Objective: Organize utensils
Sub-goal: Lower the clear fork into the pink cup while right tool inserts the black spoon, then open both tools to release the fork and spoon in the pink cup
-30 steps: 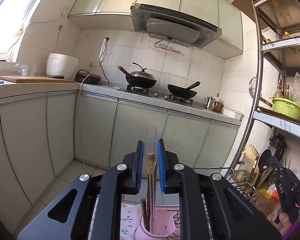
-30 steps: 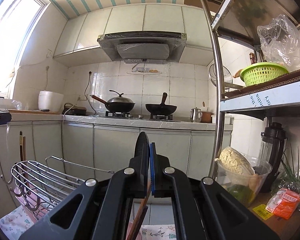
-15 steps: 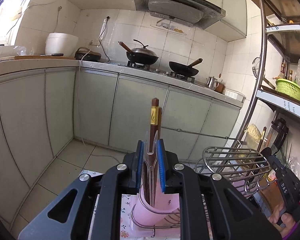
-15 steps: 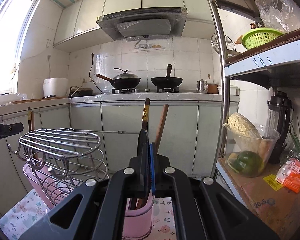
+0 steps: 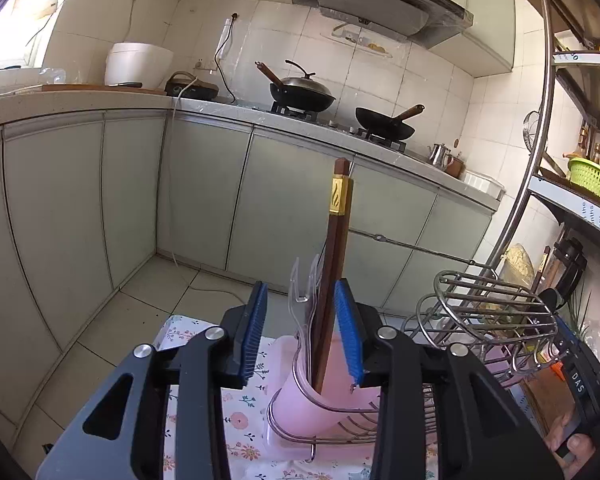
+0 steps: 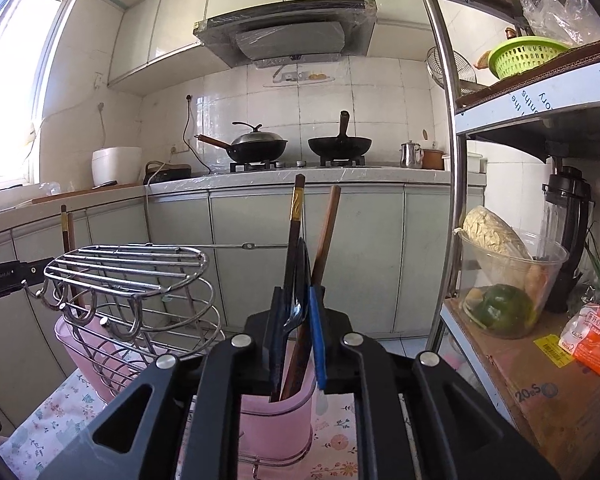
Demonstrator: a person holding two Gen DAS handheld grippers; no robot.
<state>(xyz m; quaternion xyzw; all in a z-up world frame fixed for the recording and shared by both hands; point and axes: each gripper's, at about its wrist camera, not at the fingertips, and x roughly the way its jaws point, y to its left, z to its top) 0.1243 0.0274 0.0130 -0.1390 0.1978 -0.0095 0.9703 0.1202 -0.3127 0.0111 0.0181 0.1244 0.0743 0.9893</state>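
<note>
In the left wrist view, brown chopsticks (image 5: pixel 336 240) and clear plastic forks (image 5: pixel 300 292) stand in a pink cup (image 5: pixel 300 400) held by a wire rack (image 5: pixel 488 308). My left gripper (image 5: pixel 302 286) straddles them; its jaws are opening and the blue pads stand clear of the utensils. In the right wrist view, a dark spoon (image 6: pixel 300 280) and two chopsticks (image 6: pixel 294 216) stand in another pink cup (image 6: pixel 276 416). My right gripper (image 6: pixel 296 292) is around them, jaws opening, with a narrow gap at the pads.
The wire rack (image 6: pixel 132 268) sits on a floral cloth (image 6: pixel 40 432) and holds a second pink cup (image 6: pixel 80 340). A metal shelf on the right carries a bowl of vegetables (image 6: pixel 500 280), a blender (image 6: pixel 568 220) and a cardboard box (image 6: pixel 540 392). Kitchen cabinets stand behind.
Both grippers have sunk toward the cups, and the utensils went down into them. Both pairs of jaws, which were shut on the utensils, have parted.
</note>
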